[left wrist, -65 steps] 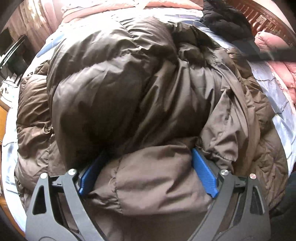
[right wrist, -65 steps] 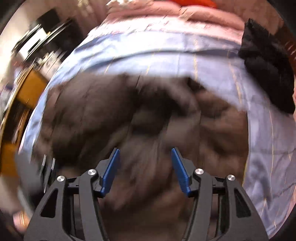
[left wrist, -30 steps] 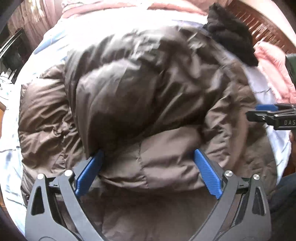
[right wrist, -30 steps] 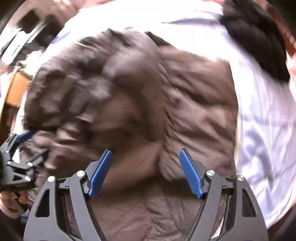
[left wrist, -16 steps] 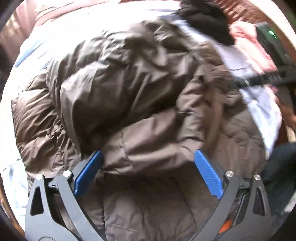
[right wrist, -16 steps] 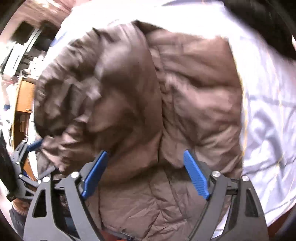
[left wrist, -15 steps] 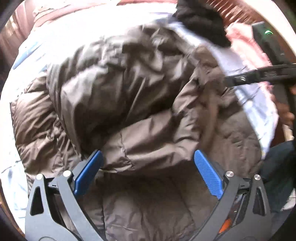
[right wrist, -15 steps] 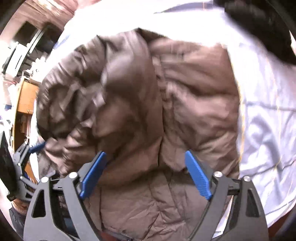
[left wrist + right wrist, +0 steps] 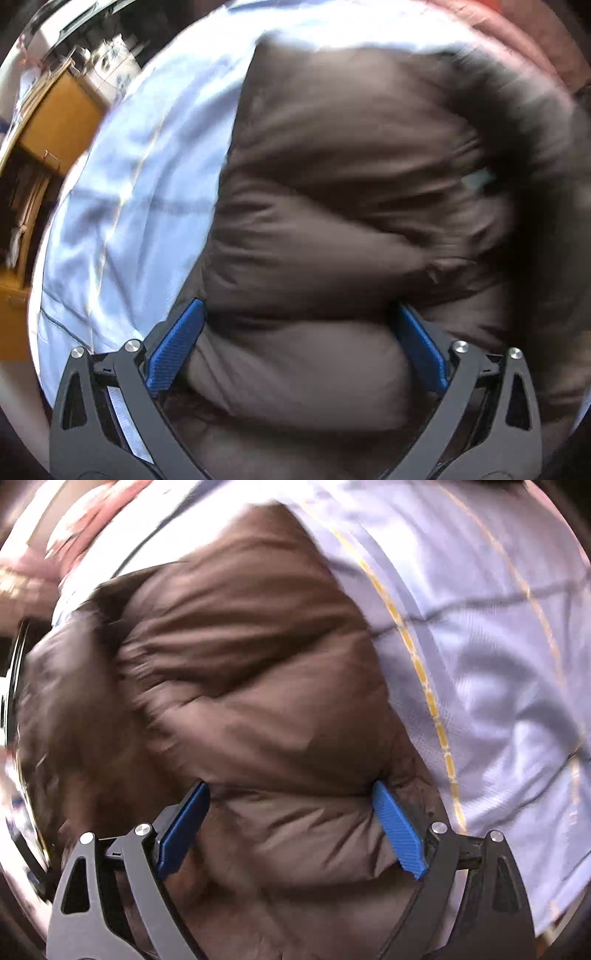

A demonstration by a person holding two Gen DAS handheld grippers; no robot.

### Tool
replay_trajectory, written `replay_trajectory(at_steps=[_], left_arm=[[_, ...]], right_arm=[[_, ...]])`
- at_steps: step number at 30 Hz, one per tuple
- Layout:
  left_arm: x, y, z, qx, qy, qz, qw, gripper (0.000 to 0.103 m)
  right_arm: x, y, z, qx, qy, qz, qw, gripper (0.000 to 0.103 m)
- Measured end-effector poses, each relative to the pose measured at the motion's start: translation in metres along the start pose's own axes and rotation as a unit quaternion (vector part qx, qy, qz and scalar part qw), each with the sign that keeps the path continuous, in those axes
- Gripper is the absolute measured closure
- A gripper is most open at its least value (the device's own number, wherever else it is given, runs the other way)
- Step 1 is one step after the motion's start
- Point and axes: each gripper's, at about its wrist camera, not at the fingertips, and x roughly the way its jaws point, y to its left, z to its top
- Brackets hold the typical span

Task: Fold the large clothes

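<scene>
Brown down coat (image 9: 351, 177) shows no readable writing.

Your left gripper (image 9: 295, 347): blue pads spread wide, fabric bulging between them | Your right gripper (image 9: 291, 827): blue pads likewise wide apart, fingers pointing forward, both views motion-blurred
</scene>
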Motion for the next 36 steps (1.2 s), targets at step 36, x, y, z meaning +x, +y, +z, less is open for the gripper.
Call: replay_trajectory(at_steps=[36], left_arm=[[-0.102, -0.028, 0.096, -0.065, -0.057, -0.244, 0.9658, 0.002]], right_arm=[[-0.094, 0.093, 0.031, -0.095, -0.06, 0.16, 0.981, 0.007]])
